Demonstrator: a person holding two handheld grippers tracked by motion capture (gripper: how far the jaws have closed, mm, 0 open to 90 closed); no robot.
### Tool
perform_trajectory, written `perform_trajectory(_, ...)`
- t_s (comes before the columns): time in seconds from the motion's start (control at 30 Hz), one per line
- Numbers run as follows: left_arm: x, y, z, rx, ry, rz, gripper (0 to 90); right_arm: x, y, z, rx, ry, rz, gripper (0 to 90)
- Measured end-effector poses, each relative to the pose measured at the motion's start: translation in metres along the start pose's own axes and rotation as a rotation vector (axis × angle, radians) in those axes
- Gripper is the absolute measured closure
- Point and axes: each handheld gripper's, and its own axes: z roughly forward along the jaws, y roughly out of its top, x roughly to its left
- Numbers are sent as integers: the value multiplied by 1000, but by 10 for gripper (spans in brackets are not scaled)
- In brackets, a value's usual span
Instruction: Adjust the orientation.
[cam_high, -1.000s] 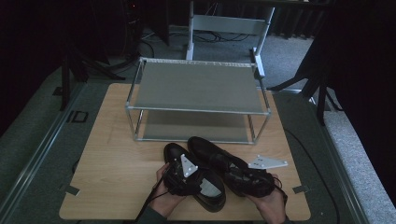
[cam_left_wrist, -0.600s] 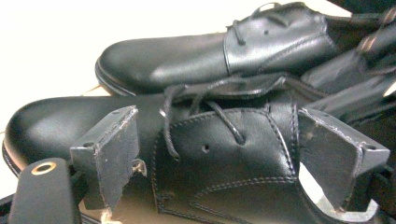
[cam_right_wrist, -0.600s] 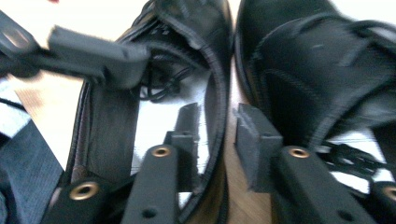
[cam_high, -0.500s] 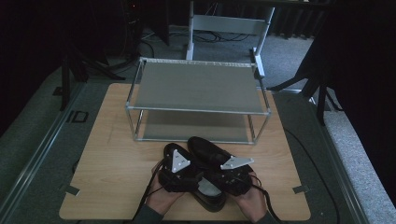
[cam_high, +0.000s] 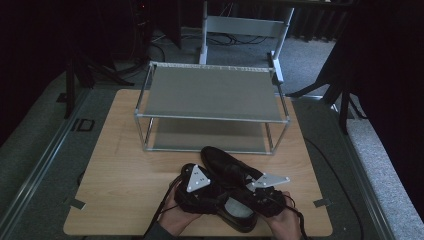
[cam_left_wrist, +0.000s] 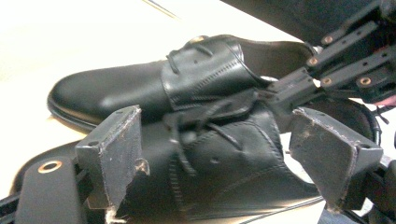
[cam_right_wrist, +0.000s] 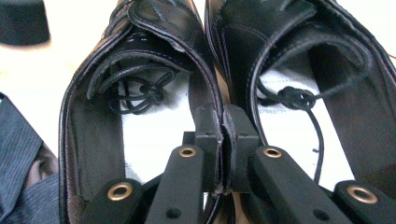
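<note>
Two black lace-up shoes lie side by side near the front of the wooden table (cam_high: 120, 165): the far shoe (cam_high: 222, 161) and the near shoe (cam_high: 239, 212). In the right gripper view my right gripper (cam_right_wrist: 223, 135) is shut, pinching together the touching inner walls of the left-hand shoe (cam_right_wrist: 93, 116) and the right-hand shoe (cam_right_wrist: 327, 84) at their openings. My left gripper (cam_left_wrist: 224, 158) is open, its pads (cam_left_wrist: 116, 149) astride the laced top of the near shoe (cam_left_wrist: 219, 154), with the far shoe (cam_left_wrist: 121, 93) behind. In the high view both hands hold the left gripper (cam_high: 198, 189) and right gripper (cam_high: 262, 192) over the shoes.
A two-tier metal shoe rack (cam_high: 210, 92) stands at the middle back of the table, its lower shelf (cam_high: 205, 135) just beyond the shoes. A grey chair frame (cam_high: 245, 30) stands behind the table. Bare wood lies left of the shoes.
My right gripper has come in from the right of the shoes and shut on their inner walls. The left gripper has shifted slightly over the near shoe.
</note>
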Motion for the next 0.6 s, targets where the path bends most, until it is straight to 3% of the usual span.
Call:
perform_trajectory(0.1, 3, 0, -4, -9, 7, 2, 206, -1, -3, -4, 3, -4, 0, 854)
perform_trajectory(0.23, 10, -3, -4, 15, 24, 2, 209, -2, -5, -5, 17, -1, -14, 836)
perform_trajectory(0.3, 11, -4, -3, 18, 26, -6, 209, -3, -5, -10, -20, 39, -21, 709)
perform_trajectory(0.33, 12, -5, -3, 23, 28, -3, 209, -3, -5, -10, -20, 39, -21, 709)
perform_trajectory(0.37, 12, -5, -3, 25, 33, 0, 210, -7, -3, -22, -73, 50, -11, 645)
perform_trajectory(0.4, 12, -6, -3, 29, 39, 6, 210, -7, -3, -22, -73, 50, -11, 645)
perform_trajectory(0.43, 12, -6, -3, 29, 46, 5, 215, -12, -1, -32, -113, 62, -5, 595)
perform_trajectory(0.5, 14, -6, -2, 34, 56, 4, 216, -16, 0, -37, -126, 62, 4, 564)
perform_trajectory(0.53, 15, -7, -2, 36, 61, 3, 217, -26, 0, -43, -138, 71, 19, 509)
perform_trajectory(0.6, 17, -8, -2, 37, 66, -3, 217, -33, 0, -45, -136, 89, 21, 460)
